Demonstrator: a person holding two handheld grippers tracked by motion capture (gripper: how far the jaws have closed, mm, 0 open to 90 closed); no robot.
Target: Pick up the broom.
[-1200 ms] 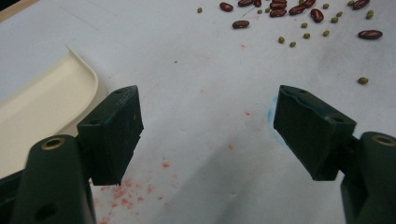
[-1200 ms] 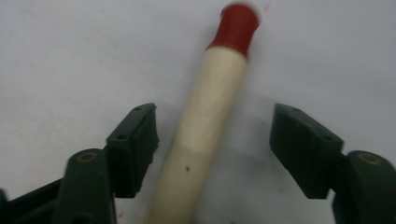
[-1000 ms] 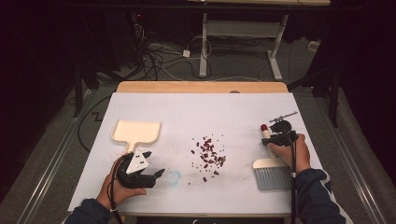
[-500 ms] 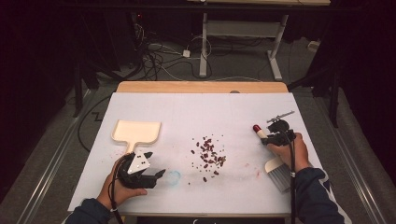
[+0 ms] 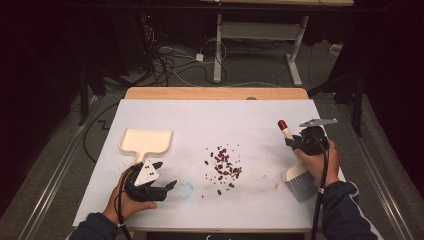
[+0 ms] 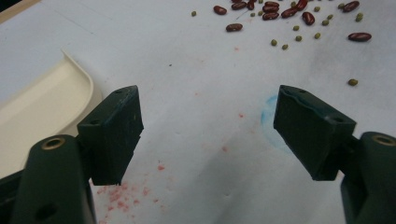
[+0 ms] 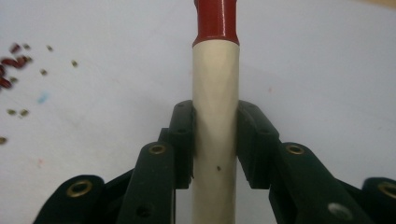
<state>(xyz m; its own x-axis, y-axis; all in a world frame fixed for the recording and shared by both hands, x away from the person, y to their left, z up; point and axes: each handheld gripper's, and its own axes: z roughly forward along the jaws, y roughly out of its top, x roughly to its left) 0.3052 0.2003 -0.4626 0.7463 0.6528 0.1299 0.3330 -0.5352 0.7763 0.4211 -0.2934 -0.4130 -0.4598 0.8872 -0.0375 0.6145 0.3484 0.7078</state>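
A small hand brush with a cream cylindrical handle tipped in glossy red (image 5: 287,131) is grasped by the right gripper (image 5: 300,142); in the right gripper view the cream handle (image 7: 215,116) is seen clamped between the two black jaws, which have just been closing onto it, the red cap rising beyond them. In the high view the brush is held above the right part of the white paper-covered tabletop (image 5: 240,115), its handle pointing up and away from the person and its grey bristle head (image 5: 301,183) hanging low beside the person's right hand (image 5: 316,161), near the tabletop's right edge.

The left gripper (image 5: 162,189) is released: in the left gripper view its jaws stand wide apart with nothing between them, over bare paper marked by a faint blue ring (image 6: 270,116) and reddish smudges. It lies low at the front left of the tabletop in the person's left hand (image 5: 126,205).

A cream plastic dustpan (image 5: 146,141) lies flat just beyond the left gripper, its edge also seen in the left gripper view (image 6: 44,109). A scatter of dark red kidney beans and small green beans (image 5: 223,166) lies near the middle of the tabletop, between the two grippers and well apart from the brush.
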